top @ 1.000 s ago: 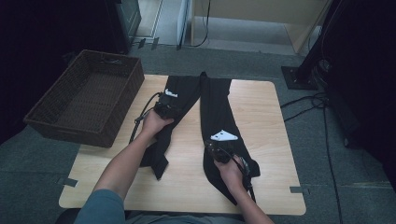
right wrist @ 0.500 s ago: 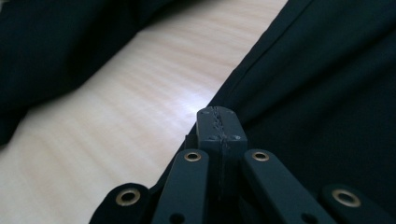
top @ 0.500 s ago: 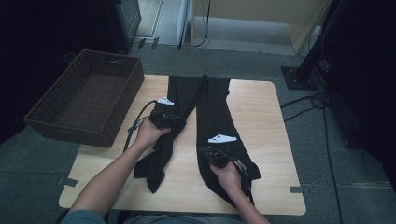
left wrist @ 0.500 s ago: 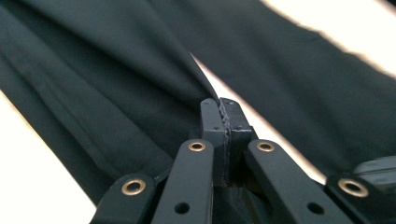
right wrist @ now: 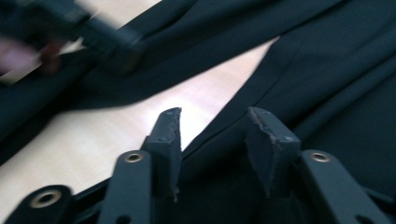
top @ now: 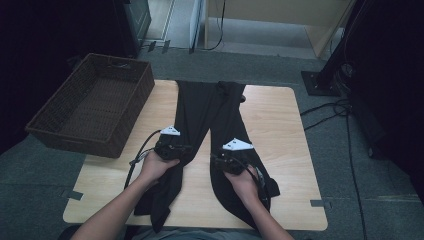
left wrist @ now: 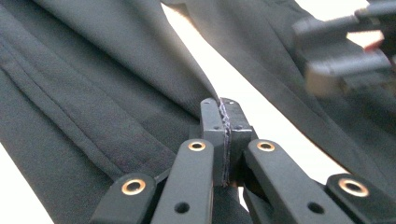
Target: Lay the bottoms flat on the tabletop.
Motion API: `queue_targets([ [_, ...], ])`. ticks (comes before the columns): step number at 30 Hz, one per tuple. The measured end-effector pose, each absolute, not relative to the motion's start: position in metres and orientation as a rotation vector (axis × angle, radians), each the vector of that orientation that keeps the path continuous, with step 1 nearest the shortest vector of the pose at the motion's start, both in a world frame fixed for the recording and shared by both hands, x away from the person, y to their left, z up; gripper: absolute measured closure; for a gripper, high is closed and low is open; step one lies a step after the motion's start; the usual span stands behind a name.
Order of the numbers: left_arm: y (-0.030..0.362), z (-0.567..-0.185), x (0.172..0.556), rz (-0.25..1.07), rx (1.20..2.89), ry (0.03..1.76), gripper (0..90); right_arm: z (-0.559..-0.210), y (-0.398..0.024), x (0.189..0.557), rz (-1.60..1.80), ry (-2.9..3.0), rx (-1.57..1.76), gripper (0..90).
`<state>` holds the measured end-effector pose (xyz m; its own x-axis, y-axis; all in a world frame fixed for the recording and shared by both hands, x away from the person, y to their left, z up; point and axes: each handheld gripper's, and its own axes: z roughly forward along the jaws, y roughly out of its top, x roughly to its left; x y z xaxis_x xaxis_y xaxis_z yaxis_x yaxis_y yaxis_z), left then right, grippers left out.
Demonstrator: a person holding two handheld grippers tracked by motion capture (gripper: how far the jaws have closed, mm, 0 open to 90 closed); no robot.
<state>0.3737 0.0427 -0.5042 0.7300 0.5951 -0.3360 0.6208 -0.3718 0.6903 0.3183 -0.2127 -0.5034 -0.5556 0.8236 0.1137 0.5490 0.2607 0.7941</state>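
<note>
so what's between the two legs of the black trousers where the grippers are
Bare light wooden tabletop: a narrow wedge of it separates the two legs of the black trousers between the left gripper and right gripper, seen in the high view.

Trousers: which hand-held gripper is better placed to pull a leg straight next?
Probably the left hand-held gripper: its jaws are pinched shut on the inner edge of the black trousers. The right hand-held gripper has just opened, gripping nothing.

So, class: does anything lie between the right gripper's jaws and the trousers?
Nothing visible does. The right gripper has just been opening; its jaws stand apart directly over the trousers' inner edge, with only bare table beside it.
</note>
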Motion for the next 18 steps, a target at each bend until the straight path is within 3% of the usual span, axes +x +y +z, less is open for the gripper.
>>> queue_targets([
  [13, 0.051, -0.506, 0.356, -0.053, 2.060, 0.898, 90.0, -0.507, -0.224, 0.400, 1.097, 2.098, 1.380, 47.3],
  [18, 0.060, -0.506, 0.338, -0.072, 2.062, 0.910, 90.0, -0.506, -0.229, 0.420, 1.109, 2.059, 1.425, 41.3],
])
